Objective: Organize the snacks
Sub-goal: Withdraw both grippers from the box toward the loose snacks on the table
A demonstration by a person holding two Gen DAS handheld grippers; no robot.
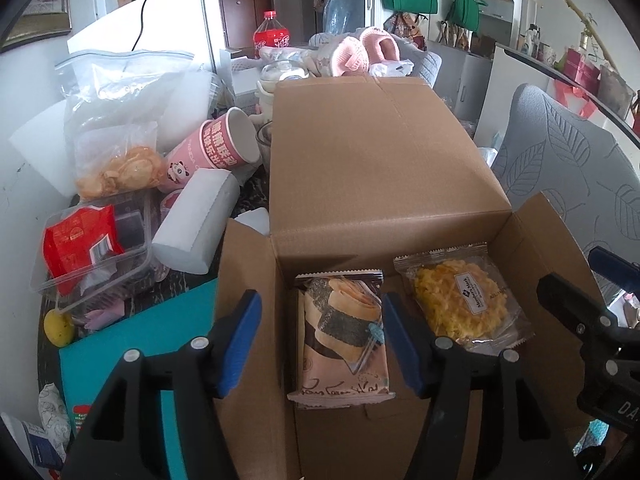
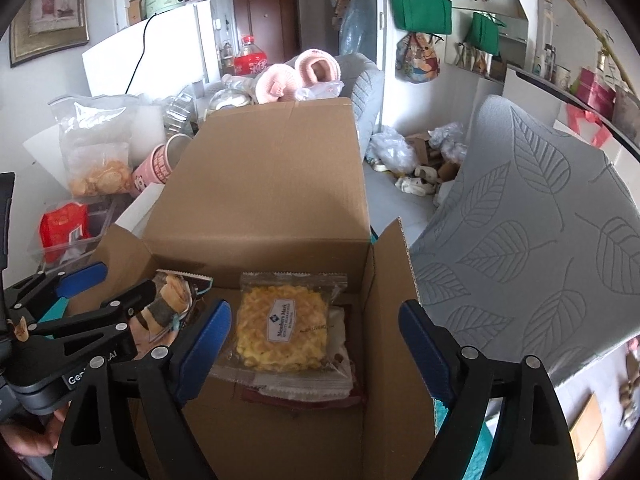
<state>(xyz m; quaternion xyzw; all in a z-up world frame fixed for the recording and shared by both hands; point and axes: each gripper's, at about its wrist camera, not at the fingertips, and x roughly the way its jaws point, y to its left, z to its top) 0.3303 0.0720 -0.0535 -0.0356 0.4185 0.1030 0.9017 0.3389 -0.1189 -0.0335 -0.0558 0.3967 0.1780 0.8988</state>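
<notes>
snack packets lie inside the open cardboard box point(image 1: 384, 168): a seaweed roll packet point(image 1: 344, 340) on the left, a clear-wrapped yellow crisp cake point(image 2: 280, 330) to its right atop other packets. left hand-held gripper point(image 1: 320, 340) hangs wide over the seaweed roll packet, holding nothing. right hand-held gripper point(image 2: 316, 344) hangs wide over the cake, also holding nothing. left of the box sit a pink paper cup point(image 1: 212, 148) and a bag of chips point(image 1: 120, 168).

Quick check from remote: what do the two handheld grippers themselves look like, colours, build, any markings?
Both match: the left gripper and right gripper have black plastic fingers with cut-out slots and silver rivets, tipped with blue pads. The left gripper's body, in the right view, bears partly hidden white lettering. No cables or sleeves show.
</notes>
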